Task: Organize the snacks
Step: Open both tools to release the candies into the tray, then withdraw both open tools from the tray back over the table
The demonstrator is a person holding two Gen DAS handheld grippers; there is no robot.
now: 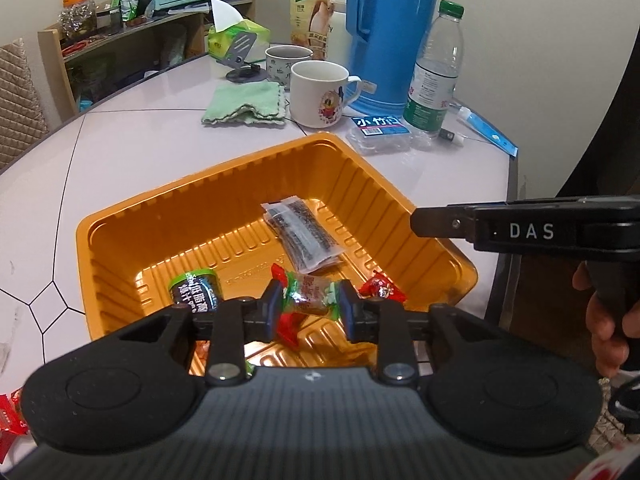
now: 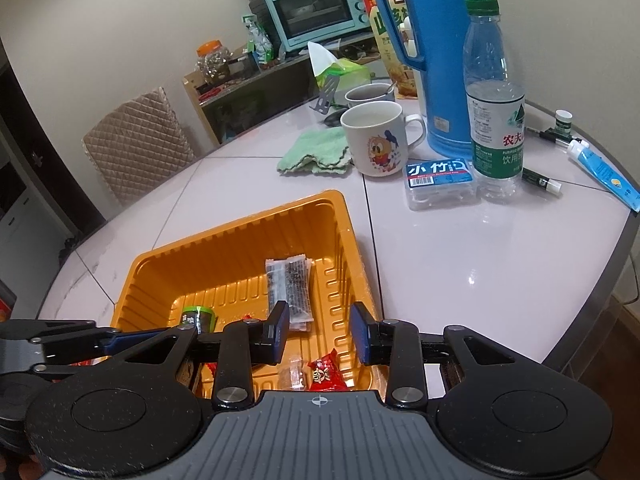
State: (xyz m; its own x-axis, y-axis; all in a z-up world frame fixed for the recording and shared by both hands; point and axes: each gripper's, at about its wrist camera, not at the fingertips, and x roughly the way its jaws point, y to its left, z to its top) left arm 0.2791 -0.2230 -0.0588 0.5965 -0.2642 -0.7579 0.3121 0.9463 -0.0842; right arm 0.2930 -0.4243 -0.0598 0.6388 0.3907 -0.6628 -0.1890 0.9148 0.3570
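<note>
Orange plastic forms the ribbed tray [image 1: 120, 236] on the pale tabletop [image 1: 140, 140], and the snacks lie inside it. In the left wrist view, the left gripper [image 1: 310, 308] hangs over the tray's near side with a green-and-red wrapped candy [image 1: 310, 294] between its blue pads, which sit against the wrapper's two ends, so it is grasped. At about ten o'clock from that candy lies a small green-and-black packet [image 1: 196, 290]; at two o'clock a red candy [image 1: 380, 286]; at twelve o'clock, toward the tray's middle, a clear sachet of dark pieces [image 1: 302, 234].

In the right wrist view, the right gripper [image 2: 320, 330] is over the tray's near right corner, its jaws apart with nothing between the pads. Below it rest a red candy [image 2: 326, 372] and a small clear packet [image 2: 296, 374]. Beyond the tray stand a cartoon mug [image 2: 378, 142], a green cloth [image 2: 316, 156], a water bottle [image 2: 494, 104] and a blue jug [image 2: 444, 52].
</note>
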